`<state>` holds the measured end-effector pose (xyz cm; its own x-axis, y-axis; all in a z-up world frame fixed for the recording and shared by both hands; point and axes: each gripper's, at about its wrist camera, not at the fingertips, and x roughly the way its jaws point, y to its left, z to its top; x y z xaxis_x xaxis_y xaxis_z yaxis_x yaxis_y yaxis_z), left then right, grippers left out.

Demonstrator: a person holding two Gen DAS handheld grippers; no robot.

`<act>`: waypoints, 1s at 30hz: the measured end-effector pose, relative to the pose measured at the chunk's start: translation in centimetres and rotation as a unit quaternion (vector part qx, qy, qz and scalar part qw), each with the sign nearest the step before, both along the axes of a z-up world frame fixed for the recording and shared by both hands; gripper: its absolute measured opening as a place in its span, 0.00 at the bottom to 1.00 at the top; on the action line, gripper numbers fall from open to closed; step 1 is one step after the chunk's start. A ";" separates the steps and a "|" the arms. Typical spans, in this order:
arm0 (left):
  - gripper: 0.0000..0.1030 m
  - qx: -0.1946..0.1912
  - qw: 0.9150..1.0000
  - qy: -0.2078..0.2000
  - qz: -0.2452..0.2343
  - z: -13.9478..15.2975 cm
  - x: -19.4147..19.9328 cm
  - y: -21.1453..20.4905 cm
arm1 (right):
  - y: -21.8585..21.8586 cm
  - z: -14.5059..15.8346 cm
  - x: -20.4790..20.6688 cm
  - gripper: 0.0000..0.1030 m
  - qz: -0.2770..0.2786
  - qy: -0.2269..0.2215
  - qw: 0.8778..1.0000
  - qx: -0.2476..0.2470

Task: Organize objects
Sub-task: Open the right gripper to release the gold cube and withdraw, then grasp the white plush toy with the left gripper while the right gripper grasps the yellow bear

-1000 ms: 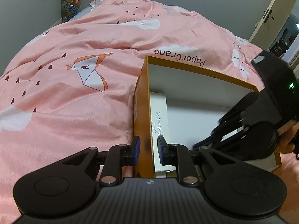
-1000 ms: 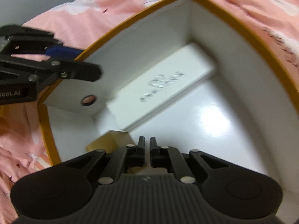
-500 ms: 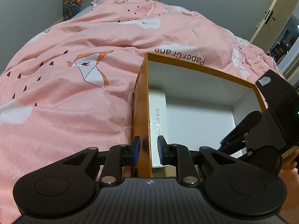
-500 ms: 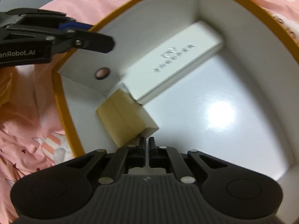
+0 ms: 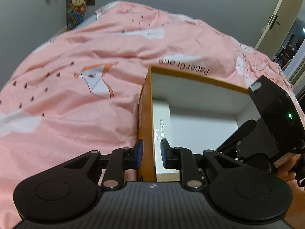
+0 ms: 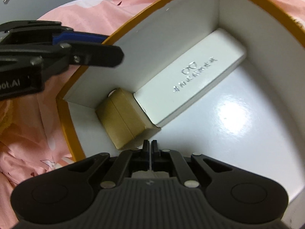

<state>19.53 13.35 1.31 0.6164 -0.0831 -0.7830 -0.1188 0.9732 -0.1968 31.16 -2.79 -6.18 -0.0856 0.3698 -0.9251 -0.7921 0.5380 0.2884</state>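
An orange box (image 5: 145,114) with a white inside lies on the pink bedspread. My left gripper (image 5: 150,153) is shut on its near left wall, one blue pad on each side; it also shows in the right wrist view (image 6: 106,45). Inside, a long white carton (image 6: 190,76) lies along that wall (image 5: 162,126). A small brown cardboard box (image 6: 122,120) sits in the corner, end to end with the carton. My right gripper (image 6: 150,147) hovers over the box floor just beside the brown box, shut with nothing between its fingers.
The pink bedspread (image 5: 76,114) spreads out to the left of and behind the box. A door (image 5: 274,19) stands at the far right, and soft toys (image 5: 76,0) hang on the wall behind the bed. A hand (image 5: 286,171) holds the right gripper at the box's right side.
The right gripper has drawn back from the corner, bringing the brown box fully into view beside the white carton. In the left wrist view it has moved right. The left gripper keeps its hold.
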 end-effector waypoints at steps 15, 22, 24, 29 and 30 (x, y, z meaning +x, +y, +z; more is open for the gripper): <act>0.22 0.021 0.992 -0.054 -0.114 5.6 -7.9 -6.9 | -8.1 10.3 -11.5 0.06 -0.183 -0.160 0.967 0.081; 0.22 0.090 0.984 -0.025 -0.150 2.1 -11.4 -8.9 | -12.1 8.2 -18.8 0.11 -0.312 -0.171 0.929 0.103; 0.22 0.122 0.978 -0.017 -0.169 0.8 -12.5 -9.4 | -12.3 6.8 -20.3 0.12 -0.329 -0.165 0.925 0.101; 0.33 0.122 0.975 0.039 -0.180 -1.4 -12.5 -8.3 | -11.4 3.9 -22.1 0.13 -0.341 -0.158 0.923 0.082; 0.36 0.120 0.975 0.045 -0.182 -1.7 -12.1 -8.0 | -11.1 3.5 -22.3 0.15 -0.339 -0.162 0.923 0.080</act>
